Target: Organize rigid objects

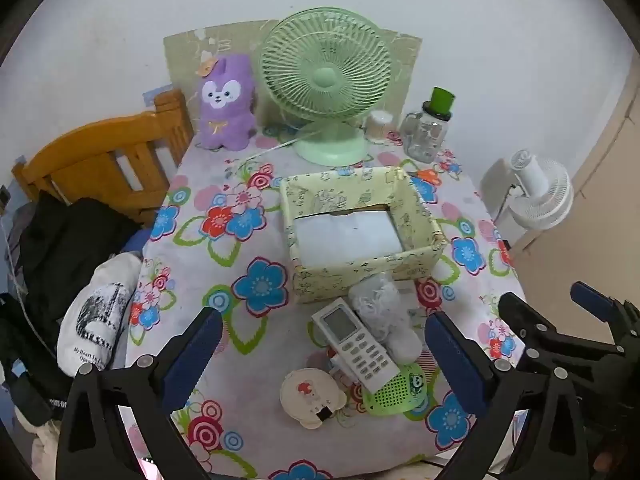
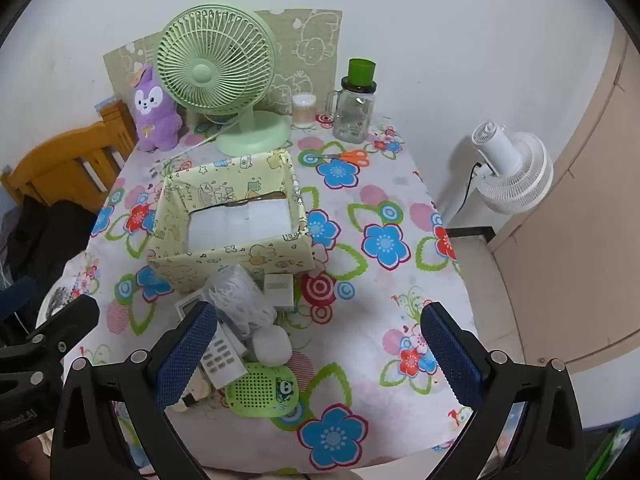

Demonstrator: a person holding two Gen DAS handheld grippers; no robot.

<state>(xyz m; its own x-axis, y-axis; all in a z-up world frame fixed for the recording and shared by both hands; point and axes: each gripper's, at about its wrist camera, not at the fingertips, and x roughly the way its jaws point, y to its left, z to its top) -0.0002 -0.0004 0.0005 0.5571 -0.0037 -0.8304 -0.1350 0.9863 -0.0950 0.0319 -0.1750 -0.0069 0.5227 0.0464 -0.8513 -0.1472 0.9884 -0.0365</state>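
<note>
From the right wrist view we lose most of the remote control (image 2: 219, 350) behind one blue finger (image 2: 186, 354) of the right tool (image 2: 318, 356), and a cream round item (image 1: 310, 398) beside it stays too small for us to identify. We see the remote lying flat on the flowered surface (image 1: 224, 248) just in front of the open yellow box (image 1: 360, 232), its long axis diagonal, screen end toward the box, keypad end on a green perforated disc (image 1: 394, 394). Both the left tool (image 1: 324, 354) and the right hover spread wide above the clutter, gripping nothing
</note>
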